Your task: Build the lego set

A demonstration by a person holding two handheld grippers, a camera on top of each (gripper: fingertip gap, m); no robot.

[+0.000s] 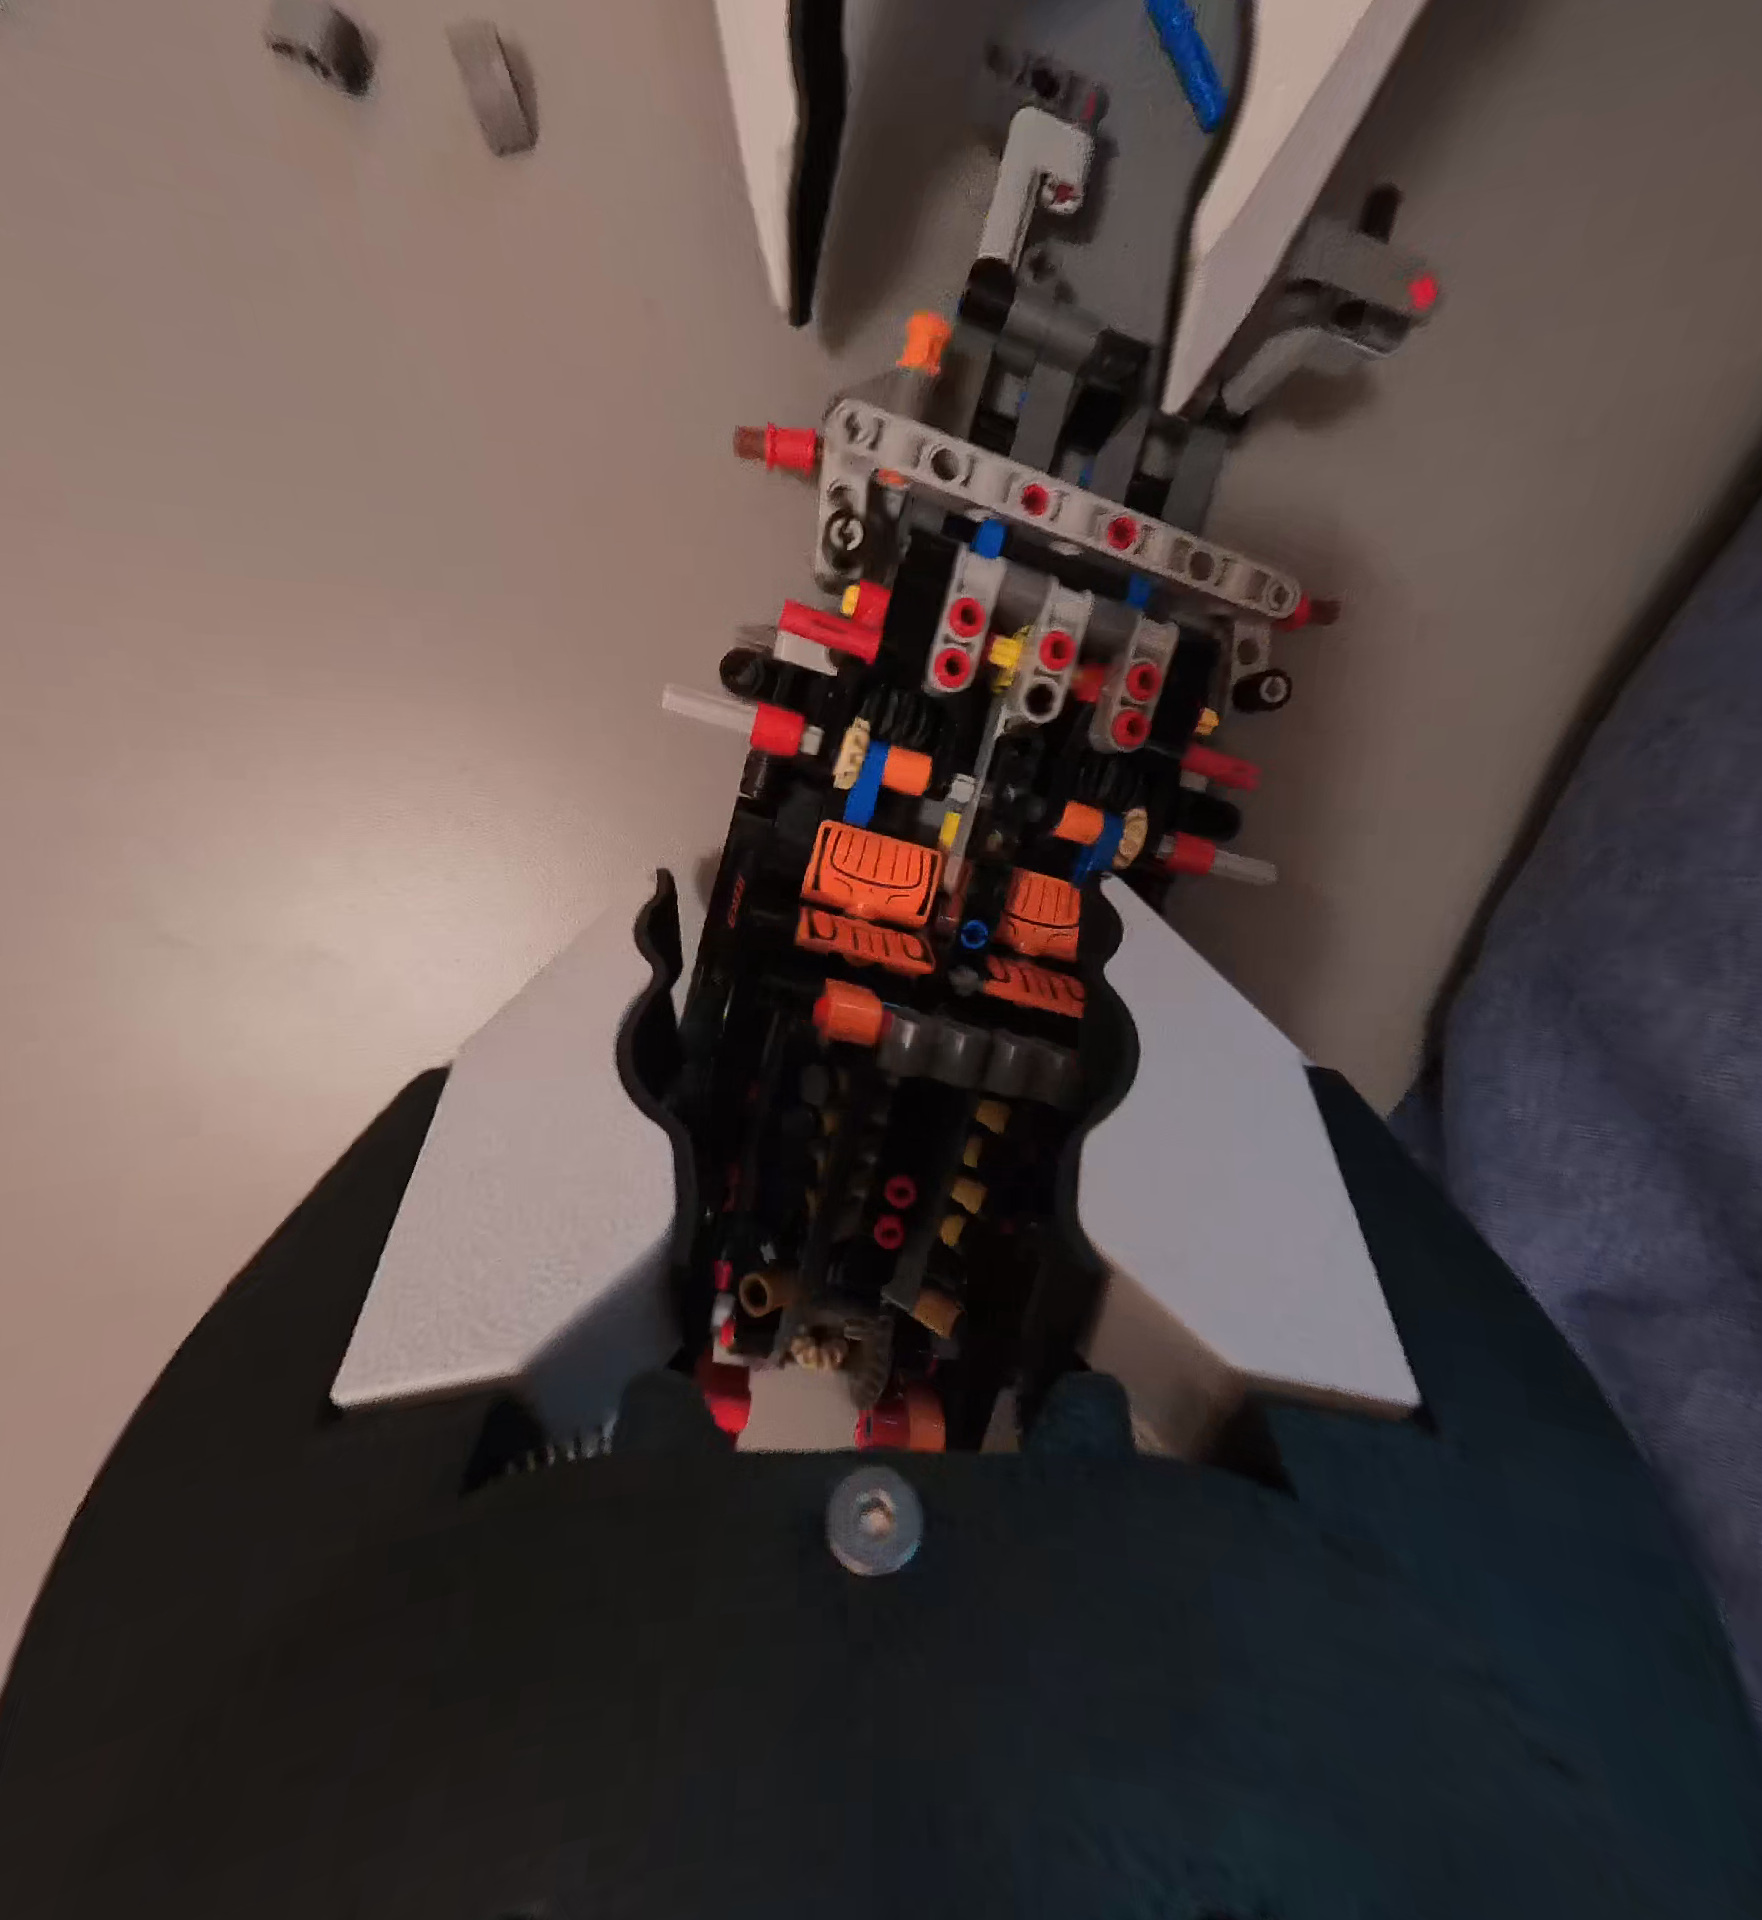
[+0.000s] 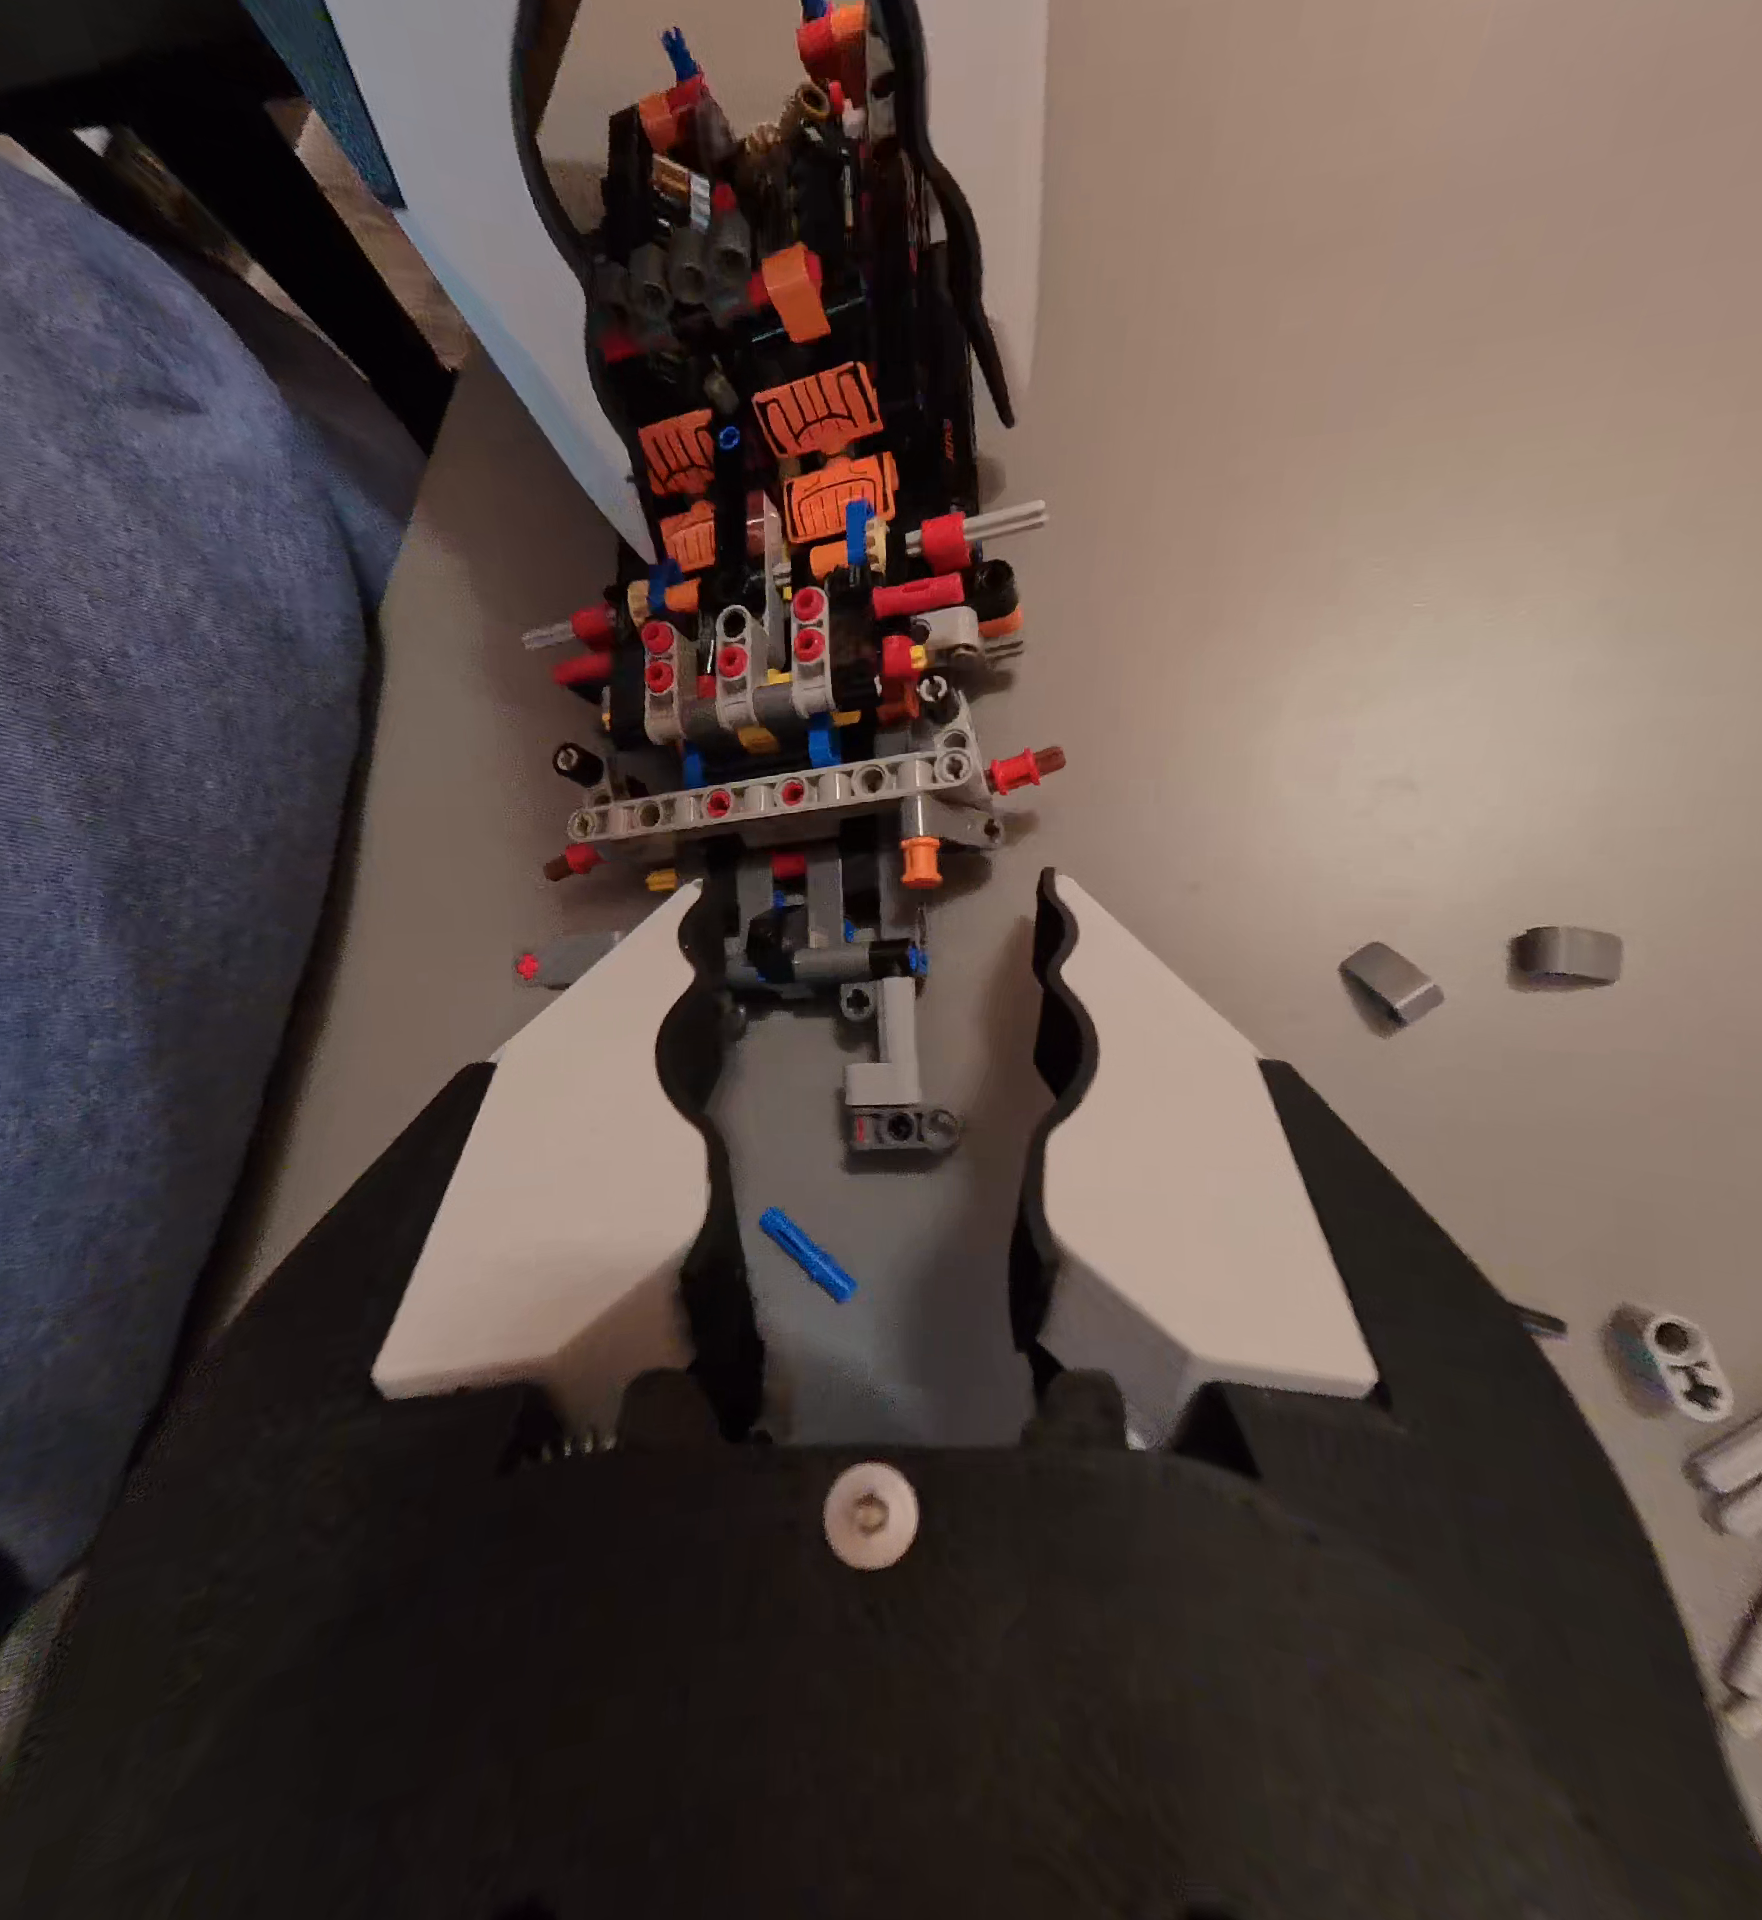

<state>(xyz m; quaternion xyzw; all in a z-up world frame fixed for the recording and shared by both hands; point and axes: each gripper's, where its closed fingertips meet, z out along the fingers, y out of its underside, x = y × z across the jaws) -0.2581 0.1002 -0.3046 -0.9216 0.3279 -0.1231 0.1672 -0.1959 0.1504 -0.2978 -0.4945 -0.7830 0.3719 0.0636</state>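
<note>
Lego model (image 2: 794,623) on table (image 2: 1376,520), loose pieces (image 2: 1391,987) probably lying right of it

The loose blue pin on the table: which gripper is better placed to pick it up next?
Right. The blue pin lies between the open right gripper, while the left gripper is closed on the lego model.

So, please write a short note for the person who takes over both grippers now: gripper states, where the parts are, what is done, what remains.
Left gripper: shut on the lego model, gripping its black end.
Right gripper: open, its fingers either side of the model's grey linkage end, gripping nothing.
Blue pin lies loose on the table between the right fingers.
Loose grey pieces and grey connectors lie to the right.
Done: chassis with orange seats largely assembled.
Left: loose parts not yet attached.
</note>
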